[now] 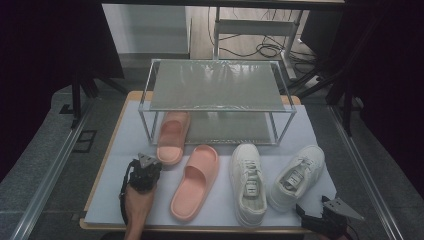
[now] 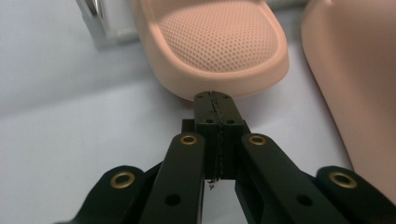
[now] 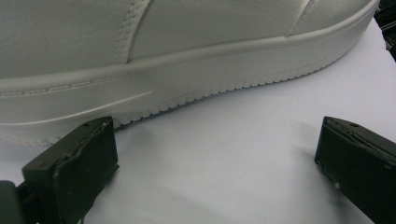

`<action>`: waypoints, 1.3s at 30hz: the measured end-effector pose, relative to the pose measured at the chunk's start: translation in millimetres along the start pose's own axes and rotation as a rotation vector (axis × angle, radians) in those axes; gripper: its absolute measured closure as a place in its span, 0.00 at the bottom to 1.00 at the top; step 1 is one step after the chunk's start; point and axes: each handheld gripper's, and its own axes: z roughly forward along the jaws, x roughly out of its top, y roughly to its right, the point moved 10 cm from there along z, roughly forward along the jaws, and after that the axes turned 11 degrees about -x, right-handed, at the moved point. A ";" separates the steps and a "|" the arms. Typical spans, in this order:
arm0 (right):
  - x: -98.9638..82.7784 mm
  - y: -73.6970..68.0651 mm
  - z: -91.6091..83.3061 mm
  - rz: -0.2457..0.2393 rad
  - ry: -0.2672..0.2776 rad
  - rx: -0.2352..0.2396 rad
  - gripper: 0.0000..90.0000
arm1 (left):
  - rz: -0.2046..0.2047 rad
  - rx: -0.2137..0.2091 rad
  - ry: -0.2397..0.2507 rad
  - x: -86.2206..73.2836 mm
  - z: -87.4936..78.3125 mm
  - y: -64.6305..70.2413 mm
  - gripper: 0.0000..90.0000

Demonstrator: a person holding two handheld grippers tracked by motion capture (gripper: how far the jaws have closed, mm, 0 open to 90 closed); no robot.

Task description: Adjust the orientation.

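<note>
Two pink slippers and two white sneakers lie on a white mat. One pink slipper point(image 1: 172, 136) has its toe under the rack; its dimpled heel point(image 2: 219, 42) fills the top of the left gripper view. My left gripper point(image 1: 154, 164) is shut with nothing in it, its tips point(image 2: 213, 99) right at that heel's edge. The other pink slipper point(image 1: 196, 181) lies just to the right point(image 2: 359, 93). My right gripper point(image 1: 306, 209) stands open point(image 3: 219, 140) on the mat beside the sole of the right white sneaker point(image 1: 297, 175) point(image 3: 187, 60). Nothing sits between its pads point(image 3: 79, 163).
A two-shelf metal rack point(image 1: 217, 85) stands at the back of the mat; one of its legs point(image 2: 98, 23) is close to my left gripper. A second white sneaker point(image 1: 248, 182) lies between the pink slipper and the other sneaker. The table edge point(image 1: 200, 229) runs along the front.
</note>
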 end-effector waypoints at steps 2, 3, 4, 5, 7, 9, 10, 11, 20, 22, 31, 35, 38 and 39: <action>0.0 -0.1 0.0 0.000 0.000 0.000 0.00 | -0.003 0.005 0.000 5.5 2.6 -2.0 1.00; 0.0 -0.1 0.0 0.000 0.000 0.000 0.00 | -0.002 0.008 -0.005 8.2 6.0 -3.7 1.00; 0.0 0.0 0.0 0.000 0.000 0.000 0.00 | -0.004 0.008 -0.005 9.6 8.6 -5.0 1.00; 0.0 0.0 0.0 0.000 0.000 0.000 0.00 | -0.008 0.009 -0.006 10.5 10.5 -6.0 1.00; 0.0 0.0 0.0 0.000 0.000 0.000 0.00 | -0.013 0.013 -0.003 13.4 14.1 -9.1 1.00; 0.0 0.0 0.0 0.000 0.000 0.000 0.00 | -0.020 0.012 -0.001 17.3 17.5 -11.9 1.00; 0.0 -0.1 0.0 0.000 0.000 0.001 0.00 | -0.022 0.014 0.001 19.2 19.2 -13.0 1.00; -0.1 -0.3 -0.1 0.002 -0.001 0.001 0.00 | -0.022 0.013 -0.002 21.0 21.5 -14.3 1.00; -0.3 -0.2 -0.3 0.001 -0.003 0.002 0.00 | -0.017 0.016 -0.003 34.2 38.1 -16.1 1.00; -0.2 -0.1 -0.2 0.001 -0.002 0.001 0.00 | -0.013 0.019 -0.005 37.3 42.2 -15.7 1.00; -0.1 0.1 -0.1 -0.001 0.000 0.001 0.00 | 0.007 0.027 -0.015 49.0 58.6 -10.8 1.00; -0.3 -0.1 -0.2 0.000 -0.001 0.002 0.00 | 0.013 0.030 -0.014 51.9 64.3 -9.9 1.00; -0.3 -0.1 -0.2 0.001 -0.001 0.002 0.00 | 0.017 0.029 -0.016 53.4 66.8 -10.2 1.00; -0.1 0.1 -0.1 -0.001 0.000 0.001 0.00 | 0.018 0.028 -0.016 53.7 67.3 -10.2 1.00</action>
